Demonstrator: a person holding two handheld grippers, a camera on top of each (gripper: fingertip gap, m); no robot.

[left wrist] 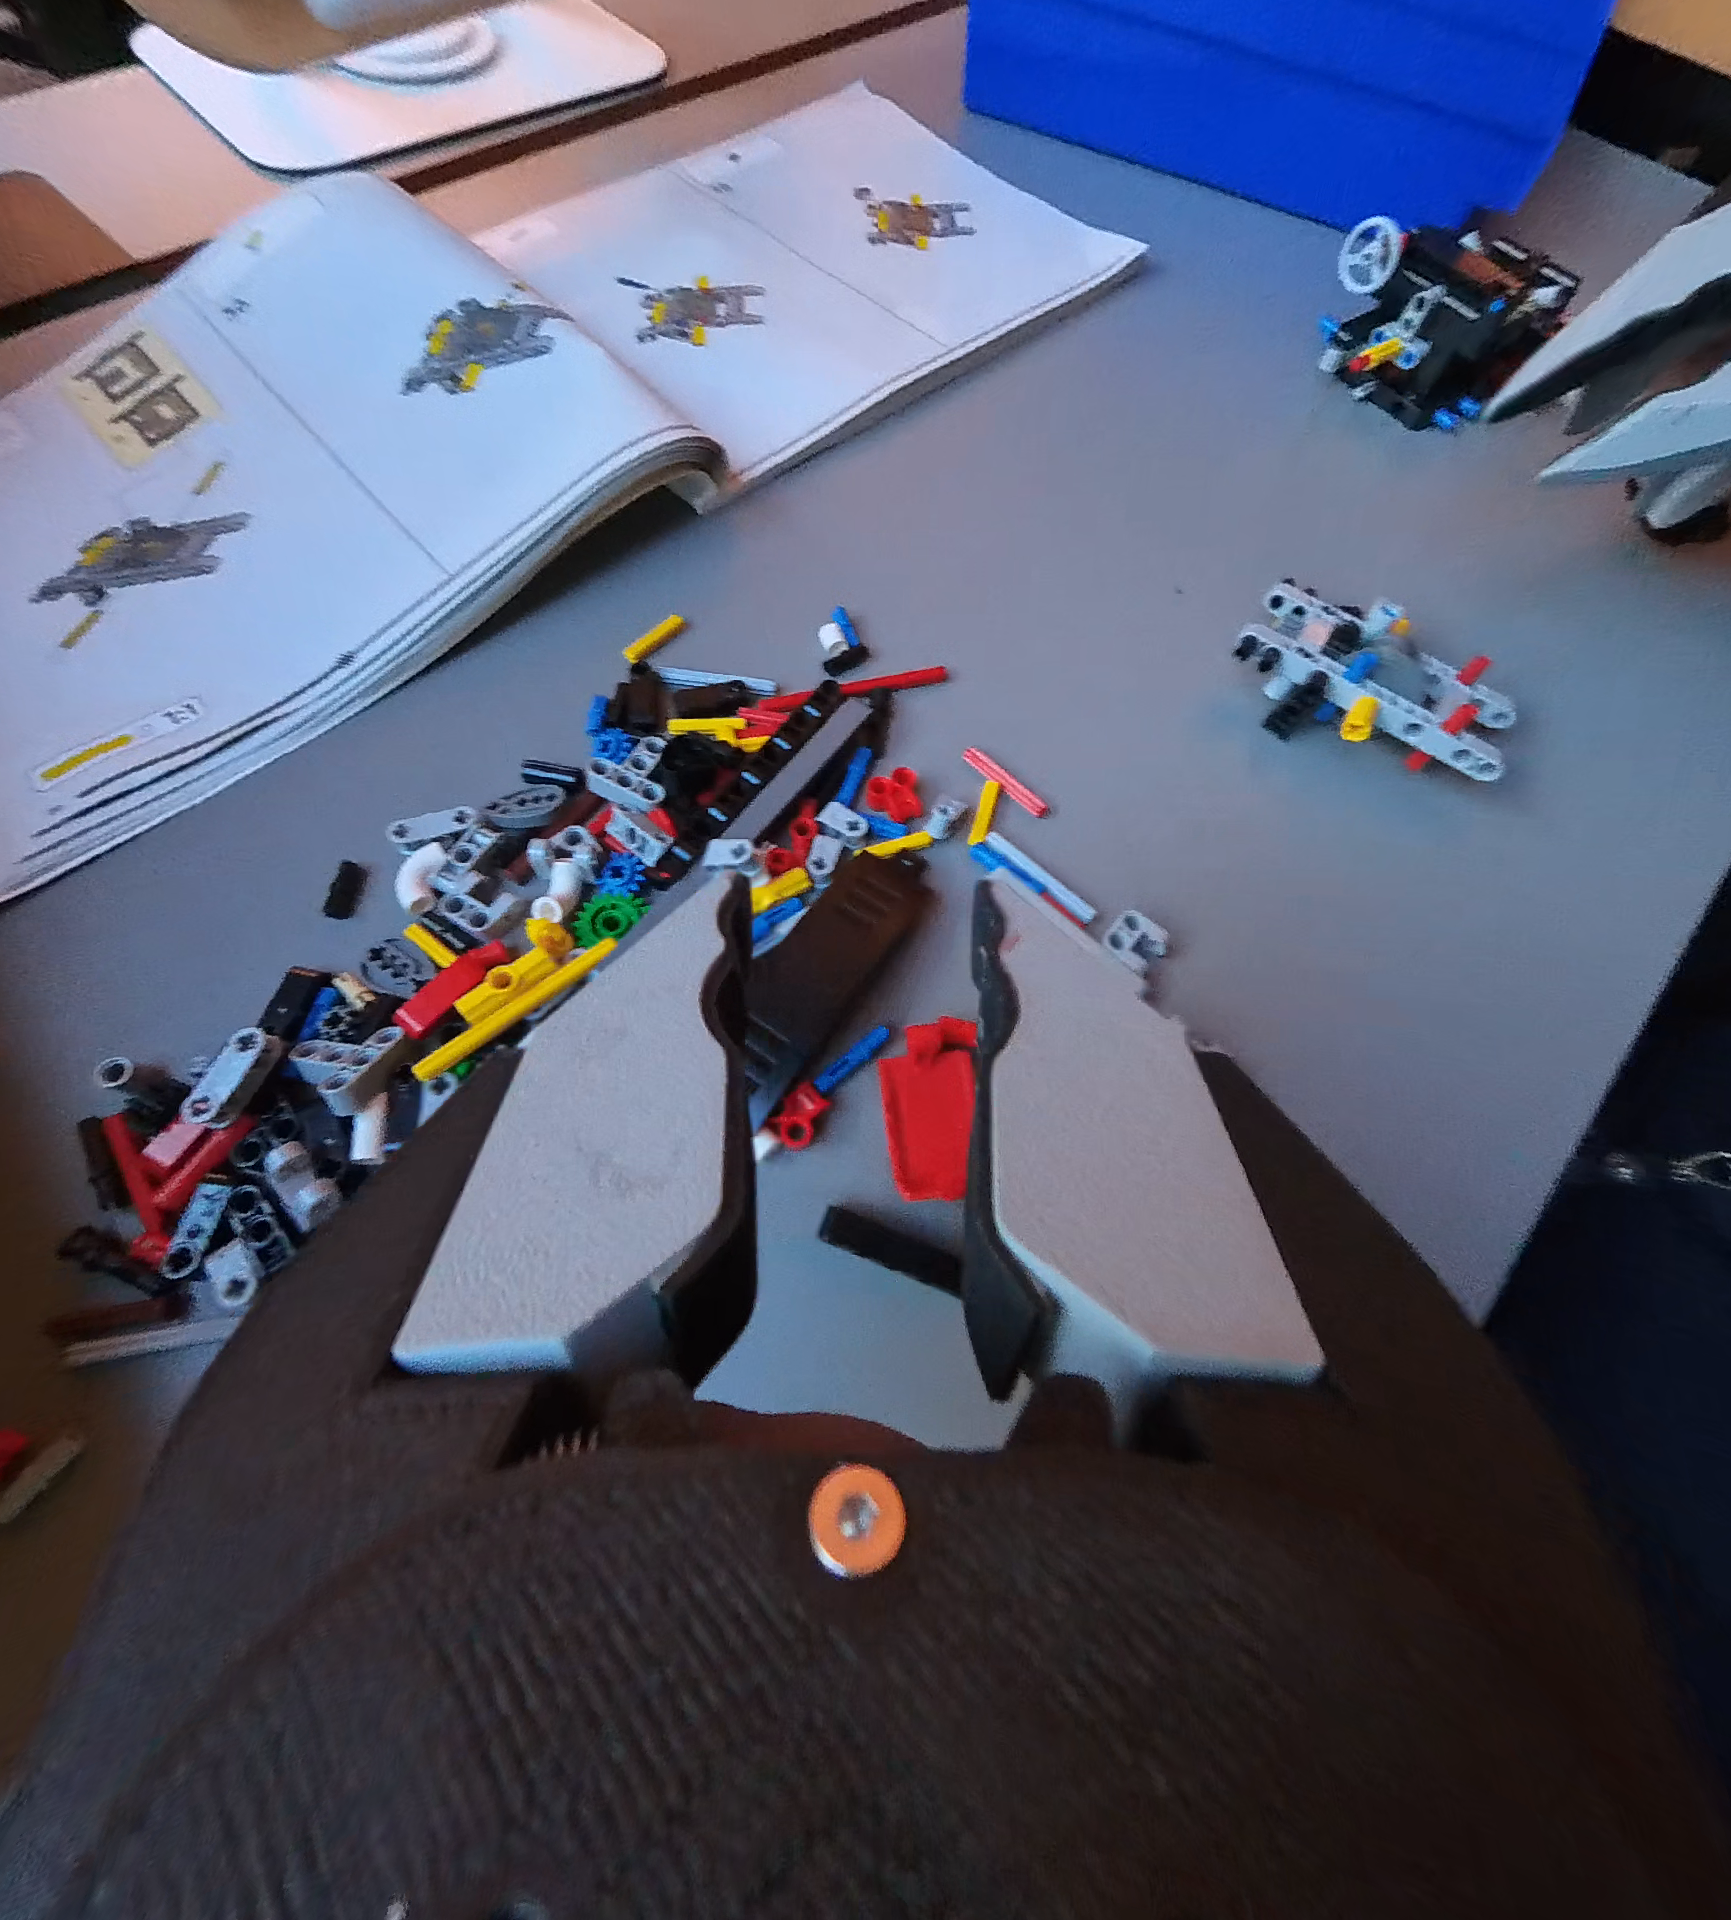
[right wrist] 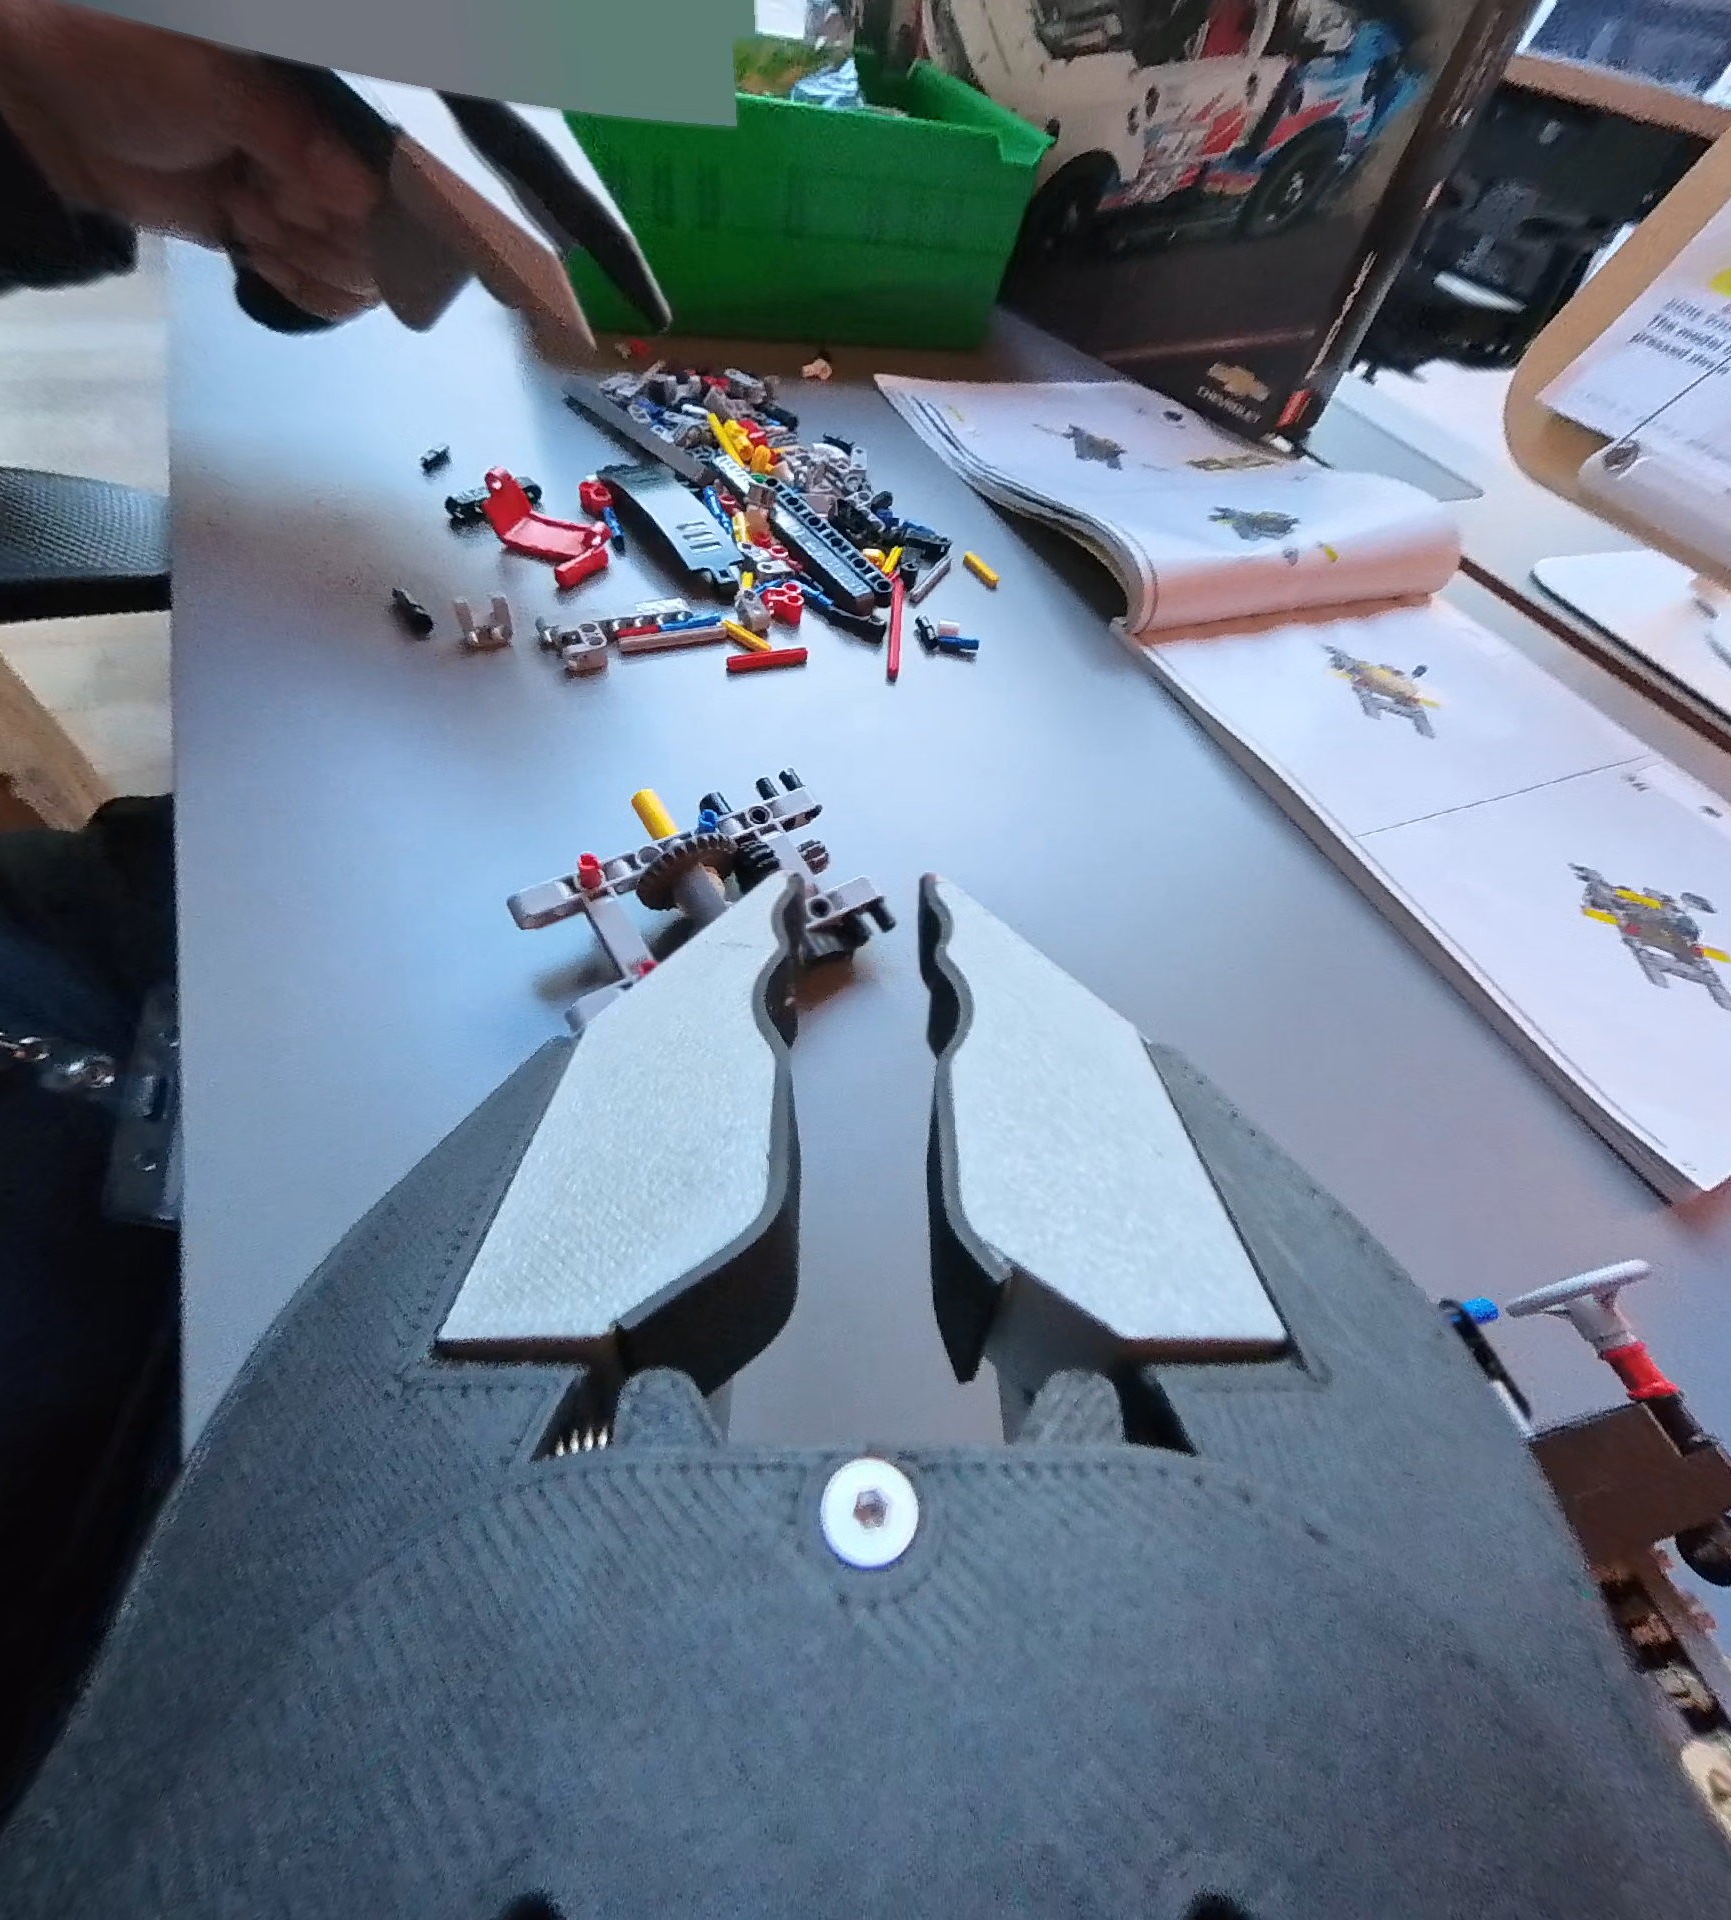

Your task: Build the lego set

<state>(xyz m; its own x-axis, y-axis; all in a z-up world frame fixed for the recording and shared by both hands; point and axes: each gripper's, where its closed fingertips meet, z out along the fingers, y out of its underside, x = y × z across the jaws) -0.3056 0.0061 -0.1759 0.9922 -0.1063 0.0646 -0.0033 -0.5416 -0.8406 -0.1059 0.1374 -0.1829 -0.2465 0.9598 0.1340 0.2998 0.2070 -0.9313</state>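
My left gripper (left wrist: 861, 888) is open and hovers over the near edge of a pile of small coloured building parts (left wrist: 580, 883) on the grey table (left wrist: 1204, 520). Under its gap lie a dark curved panel (left wrist: 840, 966), a red panel (left wrist: 928, 1112) and a blue pin, none pressed by the pads. The right wrist view shows this gripper (right wrist: 629, 335) above the pile (right wrist: 736, 488), held by a hand. My right gripper (right wrist: 861, 883) is open; a grey gear assembly (right wrist: 695, 862) lies on the table at its left fingertip, not clamped. In the left wrist view that assembly (left wrist: 1370, 675) lies apart from the right gripper (left wrist: 1515, 442).
An open instruction booklet (left wrist: 425, 416) lies behind the pile and also shows in the right wrist view (right wrist: 1360, 727). A black built module (left wrist: 1443, 322) stands near a blue bin (left wrist: 1256, 94). A green bin (right wrist: 799, 208) and a printed box (right wrist: 1256, 208) stand at the far end. Spacing between my two grippers at the tips: around 25 cm.
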